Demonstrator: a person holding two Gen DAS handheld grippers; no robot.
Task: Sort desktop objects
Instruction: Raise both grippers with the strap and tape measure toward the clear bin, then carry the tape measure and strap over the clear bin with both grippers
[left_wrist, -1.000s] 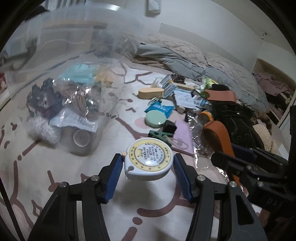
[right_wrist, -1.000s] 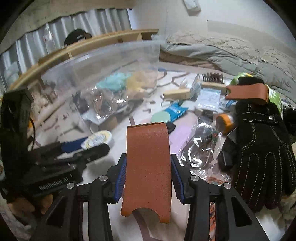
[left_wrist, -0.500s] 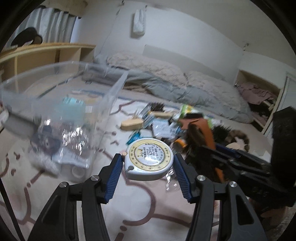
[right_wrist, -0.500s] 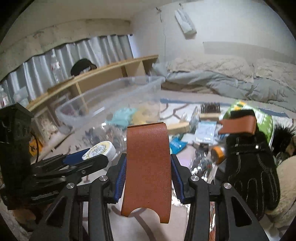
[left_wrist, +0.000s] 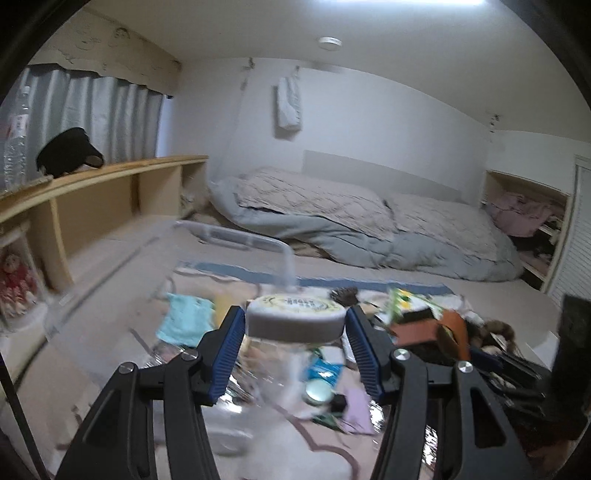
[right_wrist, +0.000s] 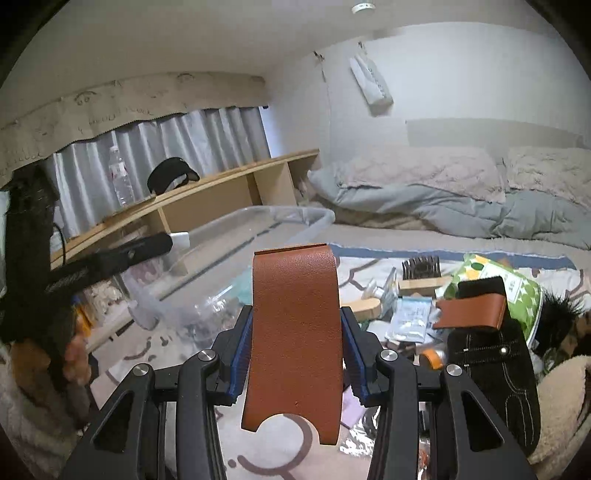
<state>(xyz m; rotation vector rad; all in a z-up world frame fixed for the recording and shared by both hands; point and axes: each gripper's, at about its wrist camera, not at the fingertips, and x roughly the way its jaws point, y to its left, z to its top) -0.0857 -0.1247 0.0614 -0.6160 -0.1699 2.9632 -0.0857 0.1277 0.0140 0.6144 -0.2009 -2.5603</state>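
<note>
My left gripper (left_wrist: 295, 334) is shut on a round white tape measure (left_wrist: 295, 320) with a yellow dial, held high above the patterned mat. My right gripper (right_wrist: 295, 343) is shut on a flat brown leather piece (right_wrist: 293, 339) with a notch at its near end. A clear plastic storage bin (right_wrist: 236, 266) stands ahead and left of both; its rim (left_wrist: 240, 236) shows just beyond the tape measure. In the right wrist view the left gripper (right_wrist: 110, 258) reaches in from the left, over the bin's near side.
Loose items litter the mat: a second brown leather piece (right_wrist: 471, 312) on a black glove (right_wrist: 491, 362), a brush (right_wrist: 421, 267), a green packet (right_wrist: 495, 280), a blue pouch (left_wrist: 323, 369), a round tin (left_wrist: 317, 391). Bedding (left_wrist: 369, 229) lies behind, a wooden shelf (left_wrist: 103, 192) at left.
Both grippers rose with their loads and tilted up, so the views now take in the room. The bin and the clutter dropped lower in both views. Neither grip changed.
</note>
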